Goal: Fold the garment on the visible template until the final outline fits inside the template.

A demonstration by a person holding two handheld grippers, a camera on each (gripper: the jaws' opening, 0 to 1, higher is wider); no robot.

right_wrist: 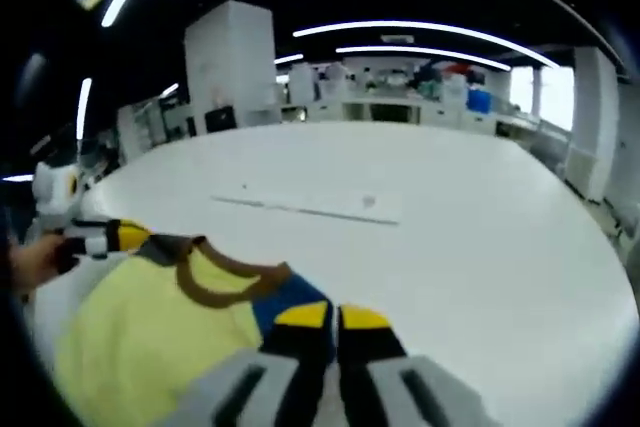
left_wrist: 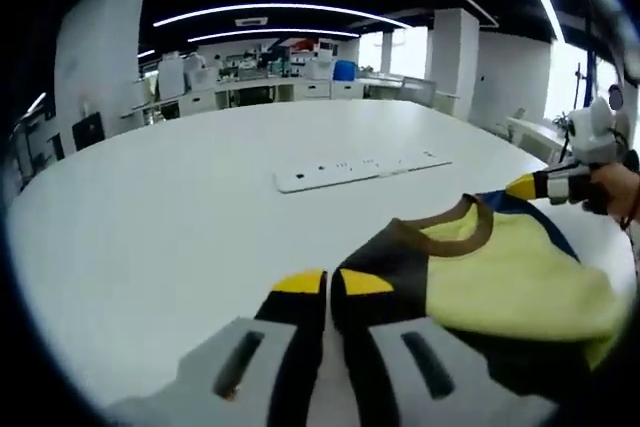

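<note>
The garment (left_wrist: 510, 282) is a yellow top with a brown collar (left_wrist: 455, 237), a black shoulder and a blue shoulder. It is bunched over the near part of the white table (left_wrist: 180, 207). My left gripper (left_wrist: 331, 285) is shut, its yellow-tipped jaws together at the black shoulder. In the right gripper view, my right gripper (right_wrist: 333, 319) is shut at the blue shoulder (right_wrist: 295, 297) of the garment (right_wrist: 140, 332). Each gripper shows in the other's view, held by a hand: the right gripper (left_wrist: 545, 185) at the blue corner, the left gripper (right_wrist: 115, 237) at the dark corner.
A long white socket strip (left_wrist: 360, 169) lies flat in the middle of the table, also seen as the strip (right_wrist: 310, 209) beyond the garment. Bare white tabletop (right_wrist: 470, 247) spreads around it. Benches, a white cabinet (right_wrist: 230, 57) and pillars stand far behind.
</note>
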